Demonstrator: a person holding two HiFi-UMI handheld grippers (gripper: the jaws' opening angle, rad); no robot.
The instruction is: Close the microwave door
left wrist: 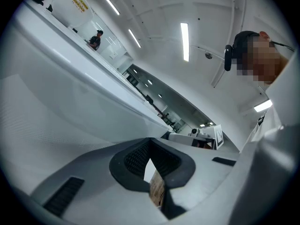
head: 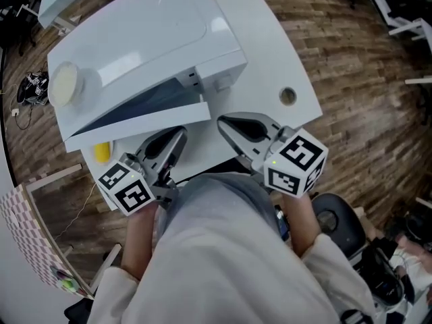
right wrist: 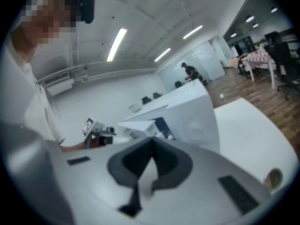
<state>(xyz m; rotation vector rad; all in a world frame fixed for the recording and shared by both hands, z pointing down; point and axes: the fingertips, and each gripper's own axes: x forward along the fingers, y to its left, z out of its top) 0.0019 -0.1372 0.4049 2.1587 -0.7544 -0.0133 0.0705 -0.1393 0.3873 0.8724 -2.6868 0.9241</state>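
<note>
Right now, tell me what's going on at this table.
A person holds a gripper in each hand in front of a white microwave on a white table. Its door stands open. The left gripper and right gripper are both shut and empty, poised close to the door's free edge.

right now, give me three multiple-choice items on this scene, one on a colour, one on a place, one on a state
1. What colour is the microwave?
A black
B white
C red

2. Where is the yellow thing?
A on the floor
B on the table by the door
C on top of the microwave

3. How is the door?
A ajar
B fully shut
C taken off

Key: B, its case is plainly white; B, it lies on the table near the door's left end; A, the door's right end stands out from the case over a dark gap.
</note>
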